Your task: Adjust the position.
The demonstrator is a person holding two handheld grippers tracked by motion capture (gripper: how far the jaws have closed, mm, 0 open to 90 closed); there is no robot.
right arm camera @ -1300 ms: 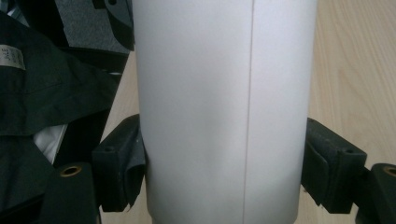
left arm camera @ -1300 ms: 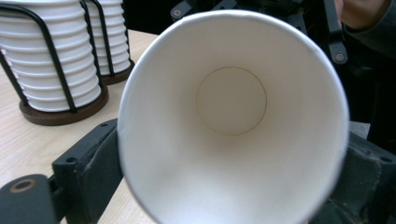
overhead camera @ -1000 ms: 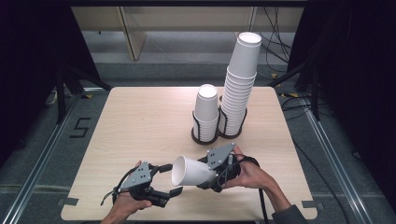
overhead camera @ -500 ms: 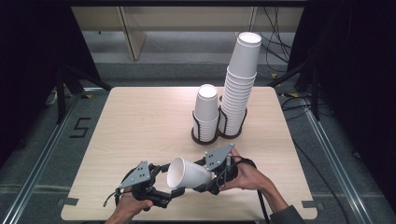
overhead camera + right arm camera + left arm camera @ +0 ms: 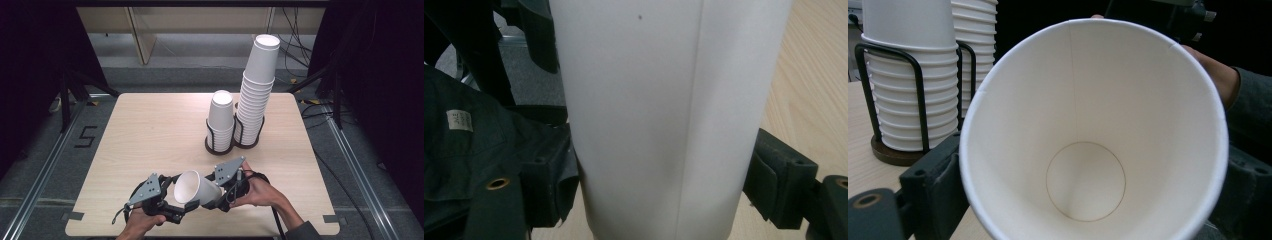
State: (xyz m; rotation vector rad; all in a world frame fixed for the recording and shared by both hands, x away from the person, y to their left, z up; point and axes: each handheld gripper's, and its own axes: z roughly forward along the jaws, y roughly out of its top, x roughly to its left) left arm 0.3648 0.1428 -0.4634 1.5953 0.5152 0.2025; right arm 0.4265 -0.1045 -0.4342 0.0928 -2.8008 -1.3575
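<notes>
A white paper cup [image 5: 197, 187] lies on its side above the table's front edge, its mouth toward my left gripper [image 5: 175, 201]. My right gripper [image 5: 211, 194] is shut on the cup's body, and in the right gripper view the two pads [image 5: 549, 185] press its wall [image 5: 659, 100] from both sides. In the left gripper view the open mouth [image 5: 1088, 150] sits between the jaws of my left gripper [image 5: 1088, 205], which stand outside the rim. Those jaws have just been opening, with the cup's rim between them.
A black wire holder [image 5: 220, 147] at the table's back middle carries a short stack of cups [image 5: 221, 117] and a tall stack [image 5: 257, 85]. The light wooden table [image 5: 145, 130] has dark floor and cables around it.
The cup has shifted a little to the left, its mouth coming in between the left gripper's jaws. The left jaws have spread wider. Both hands stay near the front edge.
</notes>
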